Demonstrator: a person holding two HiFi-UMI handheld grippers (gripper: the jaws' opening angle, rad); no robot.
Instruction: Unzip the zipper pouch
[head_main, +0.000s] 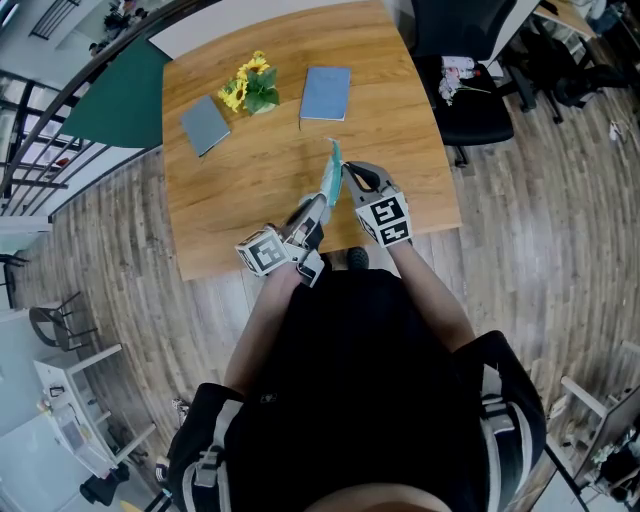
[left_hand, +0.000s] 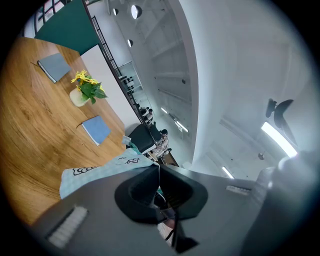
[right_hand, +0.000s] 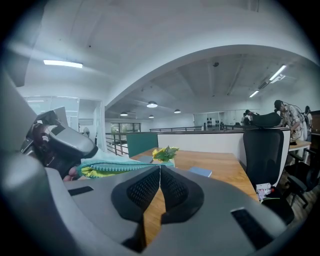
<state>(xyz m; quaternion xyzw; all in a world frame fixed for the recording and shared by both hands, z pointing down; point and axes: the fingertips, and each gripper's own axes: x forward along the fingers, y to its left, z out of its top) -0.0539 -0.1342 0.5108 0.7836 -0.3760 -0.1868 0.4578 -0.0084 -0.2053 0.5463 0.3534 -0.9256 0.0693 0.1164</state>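
The pouch (head_main: 330, 181) hangs in the air above the surface's (head_main: 250, 165) near edge, stretched between both claws. It is thin, soft cloth, light and floppy (it will sag or twist unless kept taut), so it is best held at its ends. The left claw (left_hand: 159, 169) is clenched on one cloth corner. The right claw (right_hand: 160, 167) is clenched at the zipper end, apparently on the pull, though the pull itself is too small to make out. Pulling along the zipper line needs free space. Two notebooks (head_main: 325, 92) and flowers (head_main: 250, 88) lie well away at the far side, and a chair (head_main: 470, 100) stands off to the right.
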